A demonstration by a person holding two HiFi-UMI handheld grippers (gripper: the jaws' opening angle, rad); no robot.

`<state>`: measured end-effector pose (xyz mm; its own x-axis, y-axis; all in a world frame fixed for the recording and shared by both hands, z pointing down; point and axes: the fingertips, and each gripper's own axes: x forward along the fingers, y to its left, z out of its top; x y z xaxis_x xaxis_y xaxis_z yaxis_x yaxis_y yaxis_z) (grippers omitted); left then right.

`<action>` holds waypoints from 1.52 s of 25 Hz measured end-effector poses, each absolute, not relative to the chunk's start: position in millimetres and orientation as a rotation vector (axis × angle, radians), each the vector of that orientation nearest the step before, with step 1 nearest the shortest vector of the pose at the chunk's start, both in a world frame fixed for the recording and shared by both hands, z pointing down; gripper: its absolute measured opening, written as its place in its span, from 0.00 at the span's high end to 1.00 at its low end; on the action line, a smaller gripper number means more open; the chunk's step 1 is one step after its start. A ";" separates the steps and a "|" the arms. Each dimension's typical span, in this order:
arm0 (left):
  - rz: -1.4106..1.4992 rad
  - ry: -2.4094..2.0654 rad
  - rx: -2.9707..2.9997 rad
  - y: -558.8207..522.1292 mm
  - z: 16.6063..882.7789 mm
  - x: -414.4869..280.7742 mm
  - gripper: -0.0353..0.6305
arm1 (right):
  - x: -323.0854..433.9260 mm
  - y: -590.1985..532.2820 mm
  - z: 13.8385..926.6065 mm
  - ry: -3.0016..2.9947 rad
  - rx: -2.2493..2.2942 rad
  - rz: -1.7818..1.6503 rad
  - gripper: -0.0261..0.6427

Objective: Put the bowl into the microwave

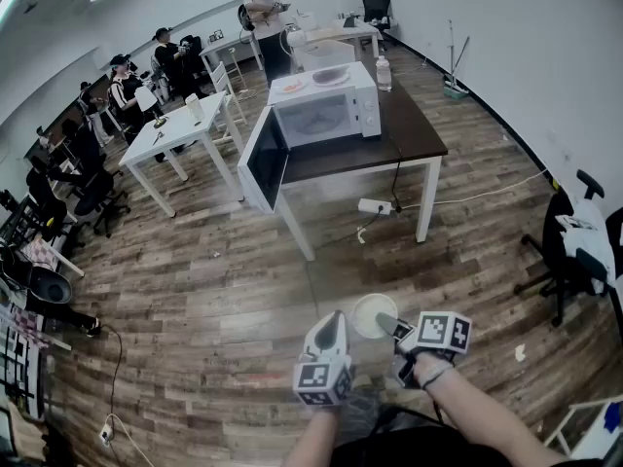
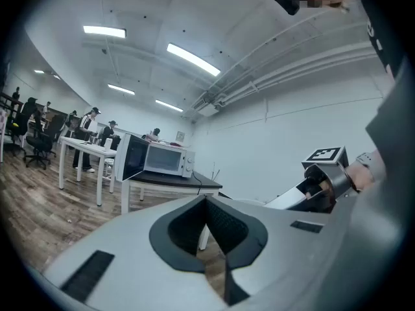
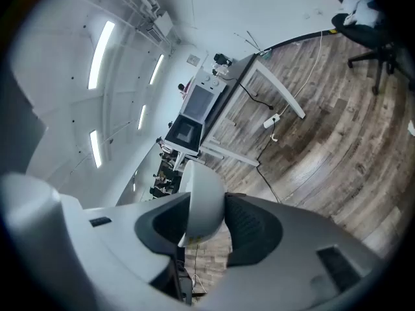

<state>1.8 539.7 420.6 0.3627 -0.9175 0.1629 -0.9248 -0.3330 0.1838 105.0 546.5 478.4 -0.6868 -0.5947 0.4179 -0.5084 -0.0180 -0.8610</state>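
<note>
Microwave (image 1: 331, 113): far, on dark surface (image 1: 414, 129), door (image 1: 265, 159) swung open to left. Left tongs (image 1: 332, 327): near, over wood floor (image 1: 195, 300), closed together, nothing between. Bowl (image 1: 371, 313): white, near, held above floor, well apart from microwave. Right tongs (image 1: 387, 324): clamped on bowl rim.

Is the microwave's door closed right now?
No, the door of the microwave stands swung wide open.

Open-plan office: desks (image 1: 177, 136), swivel chairs (image 1: 376, 8)
</note>
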 end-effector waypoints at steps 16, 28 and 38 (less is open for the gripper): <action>0.005 -1.664 2.411 545.6 418.0 17.2 0.95 | 126.9 559.2 468.0 2.143 -1.194 -1.783 0.72; 0.045 -1.611 2.396 431.6 436.7 11.6 0.95 | 118.9 447.2 474.8 2.107 -1.201 -1.800 0.72; 0.066 -1.581 2.397 330.1 441.6 -14.7 0.95 | 90.6 346.7 476.4 2.080 -1.211 -1.806 0.72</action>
<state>-14.7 330.1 441.6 0.4041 -0.8959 0.1843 -0.9082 -0.3691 0.1973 90.6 346.7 476.4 -0.6687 -0.6332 0.3898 -0.4748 -0.0399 -0.8792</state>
